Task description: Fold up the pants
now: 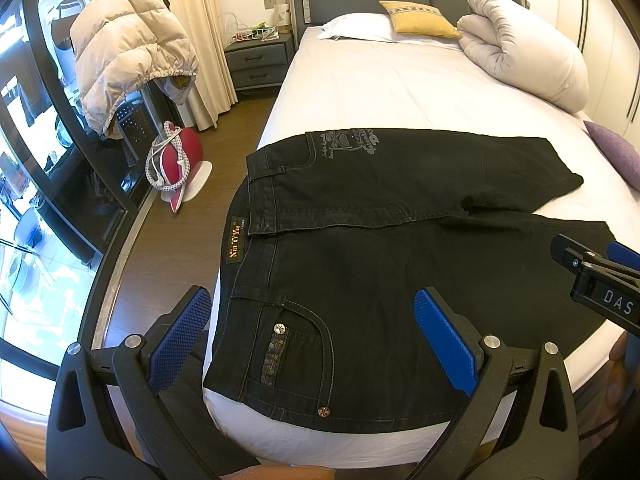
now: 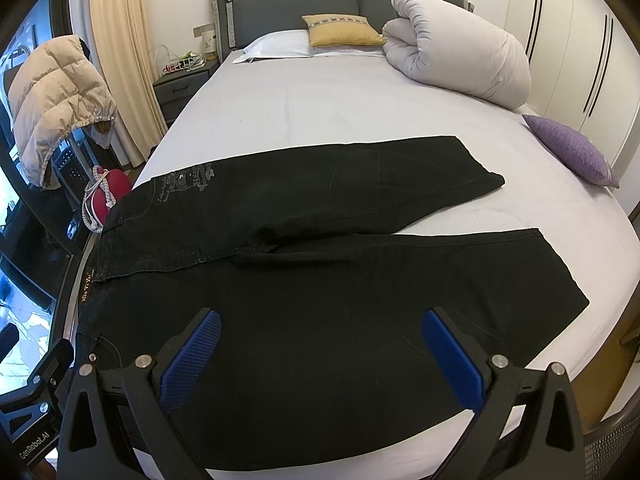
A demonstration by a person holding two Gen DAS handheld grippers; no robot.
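Observation:
Black jeans (image 1: 380, 248) lie spread flat across the foot of the bed, waistband at the left edge, both legs pointing right and splayed apart; they also show in the right wrist view (image 2: 320, 280). My left gripper (image 1: 312, 300) is open and empty, hovering over the waist and front pocket near the bed's front-left corner. My right gripper (image 2: 320, 320) is open and empty above the near leg. The right gripper also shows at the right edge of the left wrist view (image 1: 592, 272).
The bed's white sheet (image 2: 320, 100) stretches back to a rolled duvet (image 2: 460, 52), a yellow pillow (image 2: 340, 30) and a purple cushion (image 2: 572, 148). On the left are wood floor, a puffy jacket on a chair (image 1: 128, 48), a red iron (image 1: 180, 160) and a nightstand (image 1: 258, 60).

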